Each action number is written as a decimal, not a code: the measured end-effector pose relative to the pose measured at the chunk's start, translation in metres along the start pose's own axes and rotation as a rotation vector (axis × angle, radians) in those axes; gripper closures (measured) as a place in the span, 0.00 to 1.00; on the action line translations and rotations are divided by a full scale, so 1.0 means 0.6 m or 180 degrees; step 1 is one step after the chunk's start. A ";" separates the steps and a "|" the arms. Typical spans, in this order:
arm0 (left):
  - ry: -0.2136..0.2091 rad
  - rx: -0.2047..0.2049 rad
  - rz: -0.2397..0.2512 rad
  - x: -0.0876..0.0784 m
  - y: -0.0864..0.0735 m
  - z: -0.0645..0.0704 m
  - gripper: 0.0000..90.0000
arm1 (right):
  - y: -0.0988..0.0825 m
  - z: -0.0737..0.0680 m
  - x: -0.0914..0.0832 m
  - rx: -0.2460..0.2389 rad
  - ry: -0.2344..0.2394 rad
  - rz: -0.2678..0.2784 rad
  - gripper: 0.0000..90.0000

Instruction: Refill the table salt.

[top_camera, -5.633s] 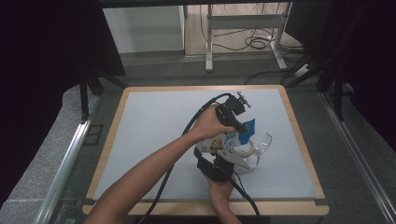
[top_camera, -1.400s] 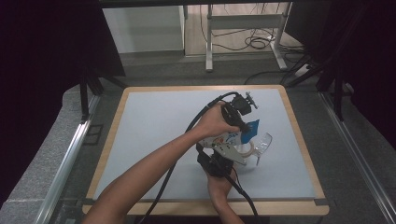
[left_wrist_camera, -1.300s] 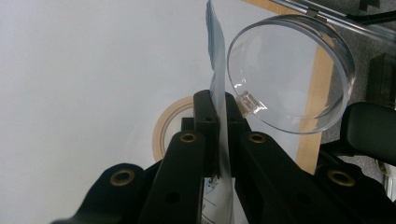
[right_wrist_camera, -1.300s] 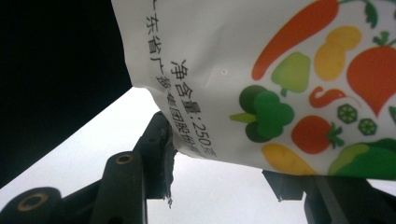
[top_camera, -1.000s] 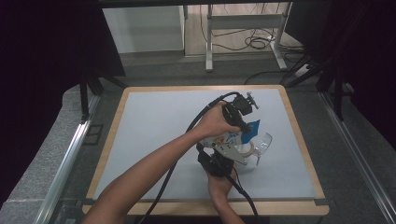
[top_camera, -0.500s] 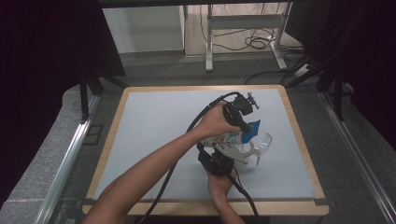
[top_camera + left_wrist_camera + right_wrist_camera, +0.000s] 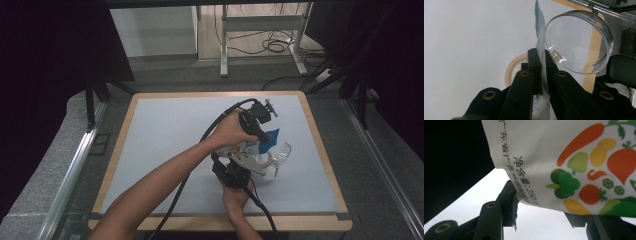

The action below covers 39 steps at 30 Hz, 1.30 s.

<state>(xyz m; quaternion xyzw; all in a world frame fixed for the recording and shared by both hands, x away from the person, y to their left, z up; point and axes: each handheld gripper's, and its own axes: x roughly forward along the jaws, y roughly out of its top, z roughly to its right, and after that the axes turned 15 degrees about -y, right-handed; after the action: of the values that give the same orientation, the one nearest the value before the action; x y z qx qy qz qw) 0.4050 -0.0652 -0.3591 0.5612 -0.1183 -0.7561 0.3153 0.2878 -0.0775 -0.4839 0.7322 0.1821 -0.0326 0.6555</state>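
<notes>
— Jaws first: what do we see from above?

— From the high view, our left gripper (image 7: 261, 131) sits over the right half of the worktop (image 7: 165, 130), pinching the blue top edge of a printed pouch (image 7: 266, 139). Our right gripper (image 7: 250, 167) comes in from the near edge, just under the pouch. A clear round dish (image 7: 281, 152) stands tilted beside the pouch, on its far right side, and a roll of tape (image 7: 264, 161) lies flat below it. Whether the right jaws press anything we cannot tell from up here.

— And along the left gripper's own view?

— Our left jaws are pressed together on the pouch (image 7: 539, 42), which stands edge-on between them. The clear dish (image 7: 579, 42) leans against the pouch's right face. The tape roll (image 7: 510, 71) lies on the worktop behind the left jaw.

— The right gripper view?

— The pouch (image 7: 564, 162), white with printed vegetables and black lettering, hangs across the upper frame. Our right jaws stand about half apart; the left one meets the pouch's torn lower corner, the right one sits under its bottom edge. We cannot say whether they grip it.
</notes>
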 end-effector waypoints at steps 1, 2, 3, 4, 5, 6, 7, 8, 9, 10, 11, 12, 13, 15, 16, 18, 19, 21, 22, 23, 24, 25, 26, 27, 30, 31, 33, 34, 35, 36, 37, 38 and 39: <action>-0.0003 0.0000 0.0004 0.000 0.000 0.000 1.00 | 0.000 0.000 0.000 0.0000 0.0000 0.0000 0.57; -0.0005 0.0000 0.0005 0.000 0.000 0.000 1.00 | 0.000 0.000 0.000 0.0007 -0.0001 -0.0006 0.57; -0.0006 0.0001 0.0006 0.000 0.000 0.000 1.00 | 0.000 0.000 0.000 0.0001 -0.0002 -0.0002 0.57; -0.0008 0.0005 0.0005 0.000 0.000 0.000 1.00 | 0.000 0.000 0.000 0.0003 -0.0003 -0.0003 0.57; -0.0008 0.0007 0.0012 -0.001 0.000 0.000 1.00 | 0.000 0.000 0.000 0.0005 -0.0003 0.0000 0.57; -0.0011 0.0012 0.0009 -0.002 0.000 0.000 1.00 | 0.001 0.000 0.000 0.0003 -0.0006 0.0004 0.57; -0.0011 0.0012 0.0009 -0.002 0.000 0.000 1.00 | 0.001 0.000 0.000 0.0003 -0.0006 0.0004 0.57; -0.0011 0.0012 0.0011 -0.002 0.000 0.000 1.00 | 0.001 -0.001 0.000 0.0012 -0.0007 0.0002 0.57; -0.0010 0.0015 0.0008 -0.002 0.000 0.000 1.00 | 0.001 -0.001 0.000 0.0012 -0.0007 0.0005 0.57; -0.0010 0.0017 0.0005 -0.002 0.000 0.001 1.00 | 0.001 -0.001 0.000 0.0016 -0.0008 0.0005 0.57; -0.0012 0.0021 0.0003 -0.002 0.000 0.001 1.00 | 0.001 -0.001 0.000 0.0019 -0.0009 0.0008 0.57; -0.0012 0.0021 0.0003 -0.002 0.000 0.001 1.00 | 0.001 -0.001 0.000 0.0019 -0.0009 0.0008 0.57; -0.0013 0.0023 0.0000 -0.002 0.000 0.000 1.00 | 0.001 -0.002 0.000 0.0023 -0.0013 0.0012 0.57; -0.0016 0.0022 -0.0002 -0.002 0.000 0.001 1.00 | 0.001 -0.002 0.000 0.0027 -0.0018 0.0019 0.57; -0.0015 0.0025 -0.0002 -0.002 0.000 0.001 1.00 | 0.001 -0.002 0.000 0.0028 -0.0020 0.0020 0.57; -0.0018 0.0026 0.0000 -0.002 0.000 0.001 1.00 | 0.001 -0.002 0.000 0.0033 -0.0020 0.0016 0.57; -0.0020 0.0027 0.0001 -0.002 0.000 0.001 1.00 | 0.001 -0.002 0.000 0.0028 -0.0021 0.0018 0.57; -0.0022 0.0033 0.0000 -0.002 0.000 0.001 1.00 | 0.001 -0.002 0.000 0.0021 -0.0024 0.0022 0.57; -0.0017 0.0032 -0.0001 -0.002 0.000 0.001 1.00 | 0.001 -0.002 0.000 0.0023 -0.0026 0.0022 0.57; -0.0018 0.0034 -0.0004 -0.002 0.000 0.001 1.00 | 0.001 -0.002 0.000 0.0034 -0.0024 0.0018 0.57; -0.0019 0.0032 0.0000 -0.001 0.000 0.001 1.00 | 0.001 -0.002 0.001 0.0028 -0.0026 0.0022 0.57; -0.0022 0.0034 -0.0001 -0.002 0.001 0.001 1.00 | 0.001 -0.002 0.000 0.0027 -0.0027 0.0023 0.57; -0.0023 0.0035 -0.0001 -0.002 0.001 0.001 1.00 | 0.001 -0.002 0.000 0.0025 -0.0031 0.0024 0.57; -0.0024 0.0034 -0.0003 -0.002 0.001 0.002 1.00 | 0.002 -0.002 0.000 0.0021 -0.0034 0.0026 0.57; -0.0028 0.0035 0.0000 -0.002 0.001 0.002 1.00 | 0.002 -0.002 0.000 0.0015 -0.0033 0.0029 0.57; -0.0029 0.0035 -0.0002 -0.002 0.001 0.002 1.00 | 0.002 -0.002 0.000 0.0014 -0.0032 0.0029 0.57; -0.0024 0.0035 -0.0003 -0.001 0.001 0.002 1.00 | 0.002 -0.002 0.000 0.0016 -0.0031 0.0029 0.57; -0.0024 0.0035 -0.0003 -0.001 0.001 0.002 1.00 | 0.002 -0.002 0.000 0.0016 -0.0031 0.0029 0.57; -0.0024 0.0036 -0.0004 -0.002 0.001 0.003 1.00 | 0.002 -0.002 0.000 0.0019 -0.0030 0.0028 0.57; -0.0023 0.0036 -0.0007 -0.002 0.001 0.003 1.00 | 0.002 -0.002 0.000 0.0018 -0.0031 0.0031 0.57; -0.0024 0.0035 -0.0005 -0.003 0.001 0.003 1.00 | 0.003 -0.002 0.000 0.0005 -0.0030 0.0040 0.57; -0.0027 0.0036 -0.0006 -0.003 0.001 0.003 1.00 | 0.003 -0.002 0.000 0.0003 -0.0030 0.0038 0.57; -0.0025 0.0037 -0.0005 -0.003 0.000 0.003 1.00 | 0.003 -0.002 0.000 0.0000 -0.0030 0.0040 0.57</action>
<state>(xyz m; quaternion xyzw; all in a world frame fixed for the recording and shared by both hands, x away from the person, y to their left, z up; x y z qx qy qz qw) 0.4039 -0.0647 -0.3570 0.5601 -0.1234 -0.7579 0.3110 0.2881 -0.0764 -0.4822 0.7331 0.1744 -0.0319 0.6566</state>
